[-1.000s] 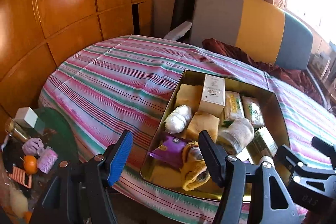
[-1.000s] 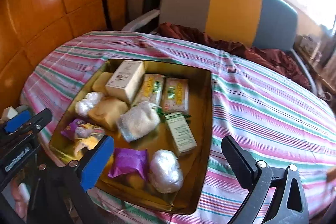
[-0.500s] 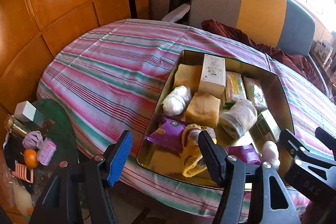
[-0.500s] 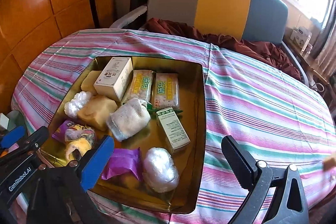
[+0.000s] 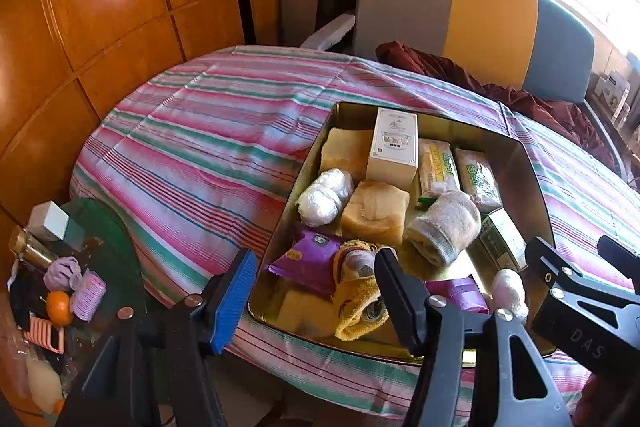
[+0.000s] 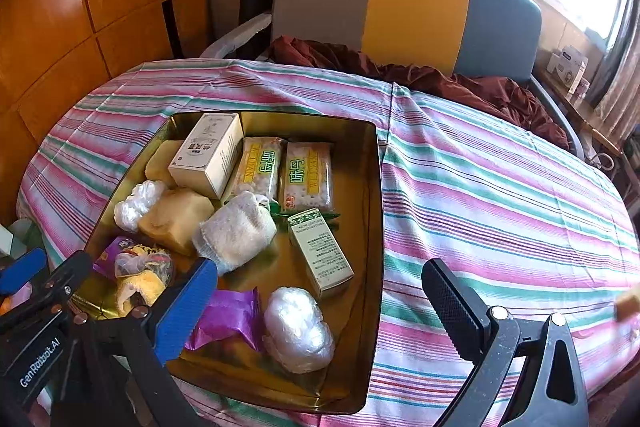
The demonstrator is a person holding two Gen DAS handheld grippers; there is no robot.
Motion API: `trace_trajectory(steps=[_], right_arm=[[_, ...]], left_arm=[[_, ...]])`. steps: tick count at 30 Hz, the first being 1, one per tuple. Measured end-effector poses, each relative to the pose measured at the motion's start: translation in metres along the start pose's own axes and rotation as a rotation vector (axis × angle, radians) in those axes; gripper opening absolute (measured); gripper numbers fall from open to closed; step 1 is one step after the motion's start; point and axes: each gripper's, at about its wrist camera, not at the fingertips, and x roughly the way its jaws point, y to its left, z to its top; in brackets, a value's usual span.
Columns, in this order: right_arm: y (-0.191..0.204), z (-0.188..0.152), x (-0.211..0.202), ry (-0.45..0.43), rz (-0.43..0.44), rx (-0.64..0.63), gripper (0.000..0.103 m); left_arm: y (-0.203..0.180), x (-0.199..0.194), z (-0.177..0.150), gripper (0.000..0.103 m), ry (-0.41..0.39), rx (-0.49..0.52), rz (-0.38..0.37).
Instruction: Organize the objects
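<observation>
The left gripper [image 5: 316, 297] hangs above the near left corner of the gold tin [image 5: 538, 183], its jaws closing on nothing, a purple packet [image 5: 310, 261] and a yellow cloth bundle [image 5: 358, 291] just beyond. The right gripper [image 6: 320, 301] stands open and empty over the tin's near right part, a plastic-wrapped ball [image 6: 298, 335] below. The tin rests on the striped tablecloth [image 6: 500, 195].

Gold tray [image 6: 372, 211] on pink-green striped tablecloth [image 6: 500, 195]; purple packet [image 6: 228, 319].
</observation>
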Motion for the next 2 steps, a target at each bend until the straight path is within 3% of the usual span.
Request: trace_trajectory(steps=[2], right_arm=[[-0.0008,-0.0001,-0.0003,-0.002,0.003,0.003,0.103]], left_arm=[[-0.0023,0.0001,-0.0002,0.062,-0.006,0.012,0.009]])
